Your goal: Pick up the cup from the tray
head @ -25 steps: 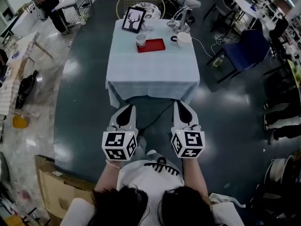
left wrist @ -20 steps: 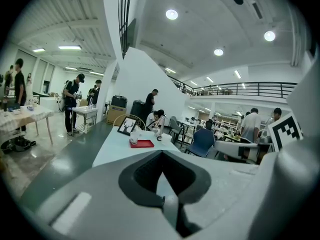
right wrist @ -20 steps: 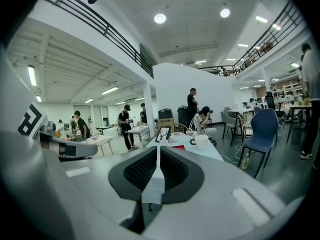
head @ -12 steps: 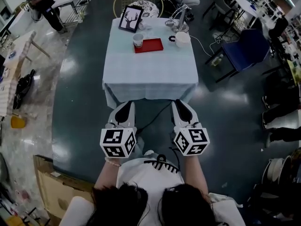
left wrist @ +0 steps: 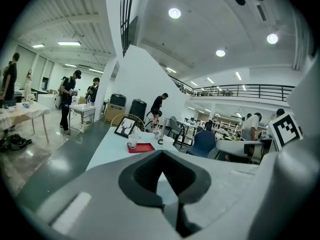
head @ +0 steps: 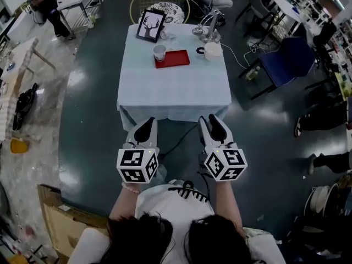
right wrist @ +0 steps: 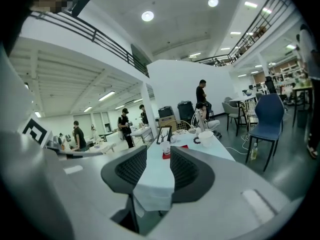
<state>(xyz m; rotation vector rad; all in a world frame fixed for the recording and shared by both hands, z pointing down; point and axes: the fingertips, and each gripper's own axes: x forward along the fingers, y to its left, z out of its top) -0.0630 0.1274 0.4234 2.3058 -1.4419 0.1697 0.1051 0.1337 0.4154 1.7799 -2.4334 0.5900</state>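
I've grabbed nothing: cup on red tray at 12, far off. L gripper closed; R gripper just been opening, empty.

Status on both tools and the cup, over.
Left tool shut, empty. Right tool just opening, jaws apart, empty. Cup upright at left end of red tray, far side of table, untouched. No obstacle seen on approach.

Left hand-held gripper, jaws seemingly together, faces a table bearing cup and red tray
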